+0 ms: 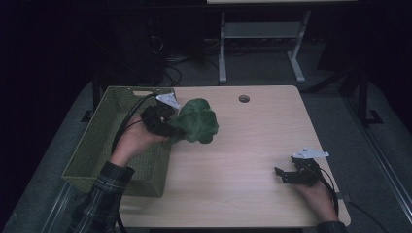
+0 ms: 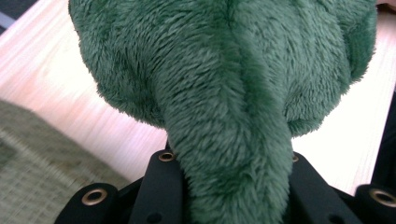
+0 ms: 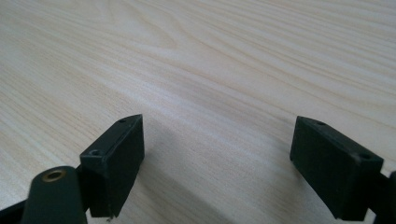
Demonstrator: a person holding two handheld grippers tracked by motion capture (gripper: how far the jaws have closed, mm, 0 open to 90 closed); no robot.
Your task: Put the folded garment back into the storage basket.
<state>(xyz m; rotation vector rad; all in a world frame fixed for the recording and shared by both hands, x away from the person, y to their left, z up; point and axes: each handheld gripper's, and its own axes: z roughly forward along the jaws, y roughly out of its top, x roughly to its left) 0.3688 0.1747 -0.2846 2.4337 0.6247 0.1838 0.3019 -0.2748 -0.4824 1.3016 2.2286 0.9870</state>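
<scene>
The green plush [image 2: 224, 93] runs off the top edge in the left gripper view and hides the jaws' tips.

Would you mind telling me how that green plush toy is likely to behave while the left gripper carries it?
The green plush toy is probably soft and floppy: the left gripper pinches a narrow fold of it while the bulk bulges out beyond. It looks light for its size, held aloft by that pinch alone. Its furry pile should resist slipping.
</scene>
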